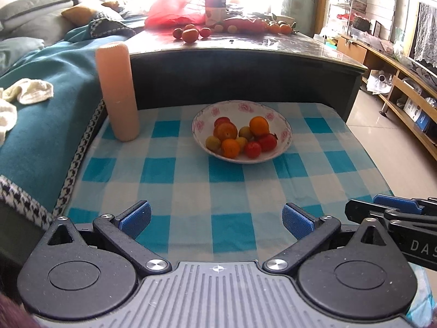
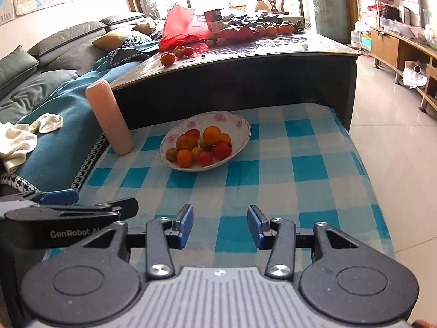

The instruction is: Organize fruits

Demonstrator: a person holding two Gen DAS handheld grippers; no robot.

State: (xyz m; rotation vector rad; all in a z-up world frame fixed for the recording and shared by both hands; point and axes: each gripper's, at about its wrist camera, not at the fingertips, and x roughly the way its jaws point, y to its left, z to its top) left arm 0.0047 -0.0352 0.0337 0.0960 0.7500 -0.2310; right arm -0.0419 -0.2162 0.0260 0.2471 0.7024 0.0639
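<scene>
Jaws apart and empty on both sides: we hold the left gripper [image 1: 216, 220] spread wide and the right gripper [image 2: 220, 225] at a narrower gap, neither touching anything. Both hover low and level over the near edge of the blue-and-white checked cloth [image 1: 224, 191], side by side, fingers pointing toward the far end; the right gripper's blue-padded finger shows at the edge of the left wrist view, and the left one shows the same way in the right wrist view.

Beyond the cloth we see the dark raised table [image 2: 245, 54], its glossy top carrying a red plastic bag [image 2: 183, 27], a small box [image 2: 214, 20] and loose fruit [image 2: 174, 54] scattered near its front edge. To our left runs a sofa under a teal blanket [image 1: 46, 114], a pale rag [image 1: 24, 93] lying on it.

A peach-coloured cylinder [image 1: 118, 93] stands upright at the cloth's far left corner. Well ahead of the grippers, the flowered white bowl [image 1: 281, 136] sits on the cloth, holding oranges and small red and yellow fruits [image 1: 240, 136].
</scene>
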